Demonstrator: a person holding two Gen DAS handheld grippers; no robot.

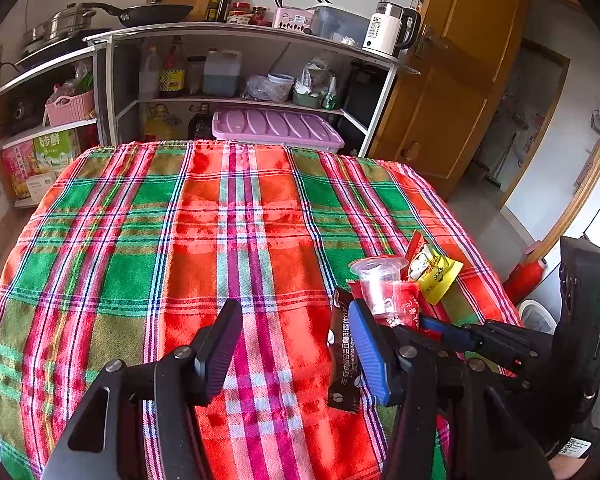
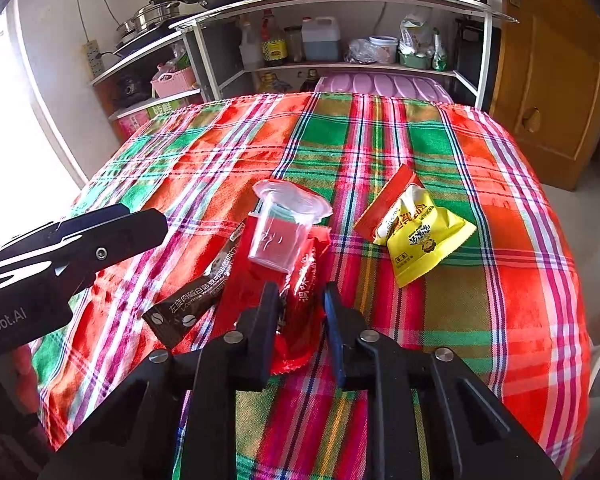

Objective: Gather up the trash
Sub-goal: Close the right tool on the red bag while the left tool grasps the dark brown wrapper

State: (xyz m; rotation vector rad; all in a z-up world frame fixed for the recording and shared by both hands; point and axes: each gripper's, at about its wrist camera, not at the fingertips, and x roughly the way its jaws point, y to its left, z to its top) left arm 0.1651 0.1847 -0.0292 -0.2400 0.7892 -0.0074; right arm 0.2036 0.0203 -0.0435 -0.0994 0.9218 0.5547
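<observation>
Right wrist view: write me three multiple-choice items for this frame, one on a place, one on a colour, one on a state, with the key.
1. In the right wrist view, where does the yellow packet lie relative to the clear cup?
A. To its left
B. To its right
C. Underneath it

2. What colour is the sachet with white lettering?
A. Dark brown
B. Blue
C. White

3. What sits between the fingers of the right gripper?
A. The yellow packet
B. Nothing but cloth
C. The red wrapper

Key:
1 B, the packet lies apart from the cup, on the right side of the plaid cloth.
2 A, the sachet is dark with pale print.
3 C, the wrapper's near end sits pinched between the two fingers, and the cup rests on its far end.
</observation>
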